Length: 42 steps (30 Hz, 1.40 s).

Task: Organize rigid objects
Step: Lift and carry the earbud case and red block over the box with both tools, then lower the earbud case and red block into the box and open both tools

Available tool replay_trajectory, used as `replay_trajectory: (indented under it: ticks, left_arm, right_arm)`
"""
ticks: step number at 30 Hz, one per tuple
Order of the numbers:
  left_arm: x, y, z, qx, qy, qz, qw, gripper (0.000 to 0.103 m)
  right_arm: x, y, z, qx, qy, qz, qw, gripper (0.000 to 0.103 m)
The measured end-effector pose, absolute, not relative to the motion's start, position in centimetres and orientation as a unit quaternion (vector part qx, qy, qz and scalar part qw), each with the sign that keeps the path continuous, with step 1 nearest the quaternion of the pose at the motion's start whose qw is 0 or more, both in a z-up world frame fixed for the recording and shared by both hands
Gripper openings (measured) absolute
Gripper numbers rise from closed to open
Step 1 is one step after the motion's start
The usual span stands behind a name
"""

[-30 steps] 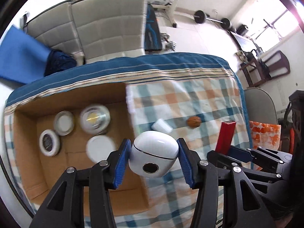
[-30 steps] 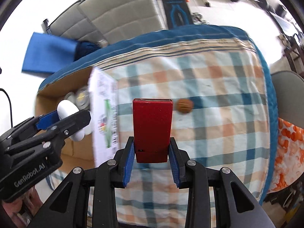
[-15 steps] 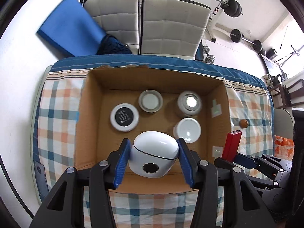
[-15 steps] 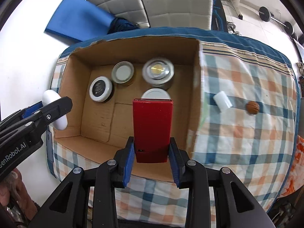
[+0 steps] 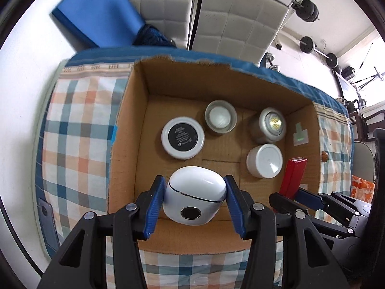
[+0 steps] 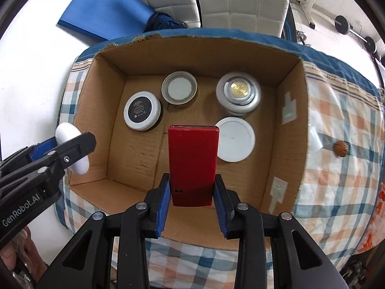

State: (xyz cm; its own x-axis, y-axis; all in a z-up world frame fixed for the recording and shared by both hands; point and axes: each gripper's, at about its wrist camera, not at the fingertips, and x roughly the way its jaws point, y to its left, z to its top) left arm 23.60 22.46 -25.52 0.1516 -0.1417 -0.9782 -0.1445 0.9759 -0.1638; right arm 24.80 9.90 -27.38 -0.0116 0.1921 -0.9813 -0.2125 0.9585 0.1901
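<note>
— While we hover over the table [image 6: 341,168] with its checked cloth, what fills the view?

— We see an open cardboard box [image 6: 288,130] on the cloth. Four round things sit on its floor: a silver tin [image 6: 238,94] with a gold centre at the far right, a white lid [image 6: 234,142] just in front of it, a grey cap [image 6: 179,89] at the far middle, and a black-topped jar [image 6: 142,113] to the left.

— And what do we carry?

— Our right gripper [image 6: 192,192] pinches a red case [image 6: 192,163] by its lower end, upright above the box's near middle. Our left gripper [image 5: 193,200] clamps a white pod [image 5: 196,200], rounded, with a dark ring facing the camera; from its own wrist view the pod hangs over the box's near edge, while from the right wrist it shows by the left wall.

— Anything outside the box?

— We spot a walnut [image 6: 341,148] on the cloth to the right, well apart from the rest.
</note>
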Motion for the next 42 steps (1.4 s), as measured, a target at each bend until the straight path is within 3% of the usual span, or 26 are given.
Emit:
replay_trajectory:
  ticks: [12,19,24,27,31,38,42]
  left_arm:
    - [25.7,23.9,-36.4,-0.119,0.737,-0.011,0.665,0.047]
    - [26.1,23.9,-38.4,-0.115,0.753,-0.017,0.648,0.045]
    - [26.1,23.7,-37.6,-0.119,0.753,-0.017,0.646,0.047]
    - [26.0,24.0,-36.1,-0.126,0.748,-0.014,0.652,0.047]
    - [25.5,24.0,-33.1,-0.129,0.732,-0.01,0.669,0.053]
    - [23.6,23.4,-27.7,-0.113,0.697,0.001,0.708,0.055]
    - [23.1,23.2,-25.5,-0.104,0.679,0.012,0.726,0.071]
  right_arm:
    - [26.5,12.6,-37.0,-0.008,0.747,0.141,0.65,0.036]
    - [27.3,13.9,-40.1,-0.019,0.765,0.15,0.626,0.037]
    - [27.7,13.9,-40.7,-0.019,0.772,0.147,0.618,0.038]
    - [27.5,13.6,-40.0,-0.015,0.772,0.145,0.618,0.052]
    - [27.5,12.6,-37.8,-0.012,0.763,0.145,0.63,0.059]
    - [26.3,10.1,-33.8,-0.018,0.741,0.125,0.66,0.061]
    - [25.4,9.0,-31.5,-0.017,0.725,0.118,0.678,0.07]
